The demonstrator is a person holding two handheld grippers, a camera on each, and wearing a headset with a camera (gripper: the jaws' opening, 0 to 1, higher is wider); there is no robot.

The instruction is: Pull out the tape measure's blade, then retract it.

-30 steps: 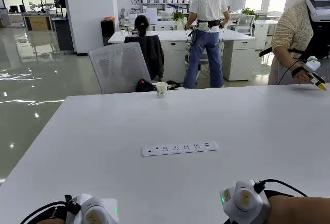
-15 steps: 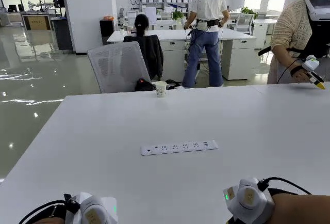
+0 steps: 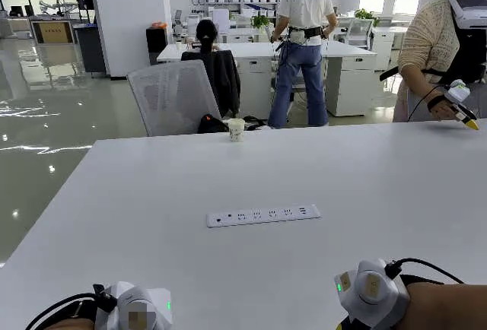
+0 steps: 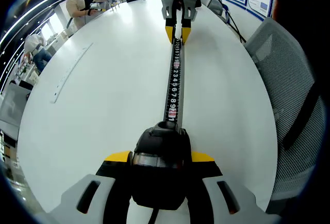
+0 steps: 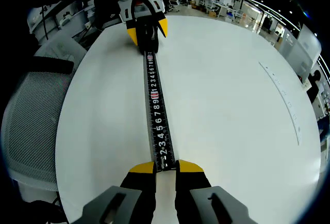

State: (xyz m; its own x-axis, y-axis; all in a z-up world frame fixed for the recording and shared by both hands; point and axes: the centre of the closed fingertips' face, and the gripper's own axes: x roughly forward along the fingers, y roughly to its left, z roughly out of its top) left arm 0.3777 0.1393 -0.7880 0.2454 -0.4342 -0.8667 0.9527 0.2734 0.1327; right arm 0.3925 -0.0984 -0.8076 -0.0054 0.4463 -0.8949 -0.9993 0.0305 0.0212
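My left gripper (image 4: pixel 161 157) is shut on the black tape measure case (image 4: pixel 161 152), which lies low over the white table (image 4: pixel 113 100). The yellow blade (image 4: pixel 173 79) runs straight out of the case across the table to my right gripper (image 4: pixel 177 32). In the right gripper view, my right gripper (image 5: pixel 165 168) is shut on the blade's end, near the 1 mark. From there the blade (image 5: pixel 154 95) stretches away to the left gripper (image 5: pixel 147 29) and the case. The blade shows about 20 on its scale. In the head view, the grippers' white rear housings sit at the bottom edge.
A white power strip (image 3: pixel 263 215) lies mid-table. A paper cup (image 3: pixel 237 129) stands at the far edge, with a mesh chair (image 3: pixel 175 98) behind it. At the far right a person (image 3: pixel 441 49) holds another gripper over the table. A mesh chair (image 5: pixel 31 115) is beside the near edge.
In the head view the right gripper's housing has edged slightly to the right. The left one has barely moved. The camera has tilted a little.
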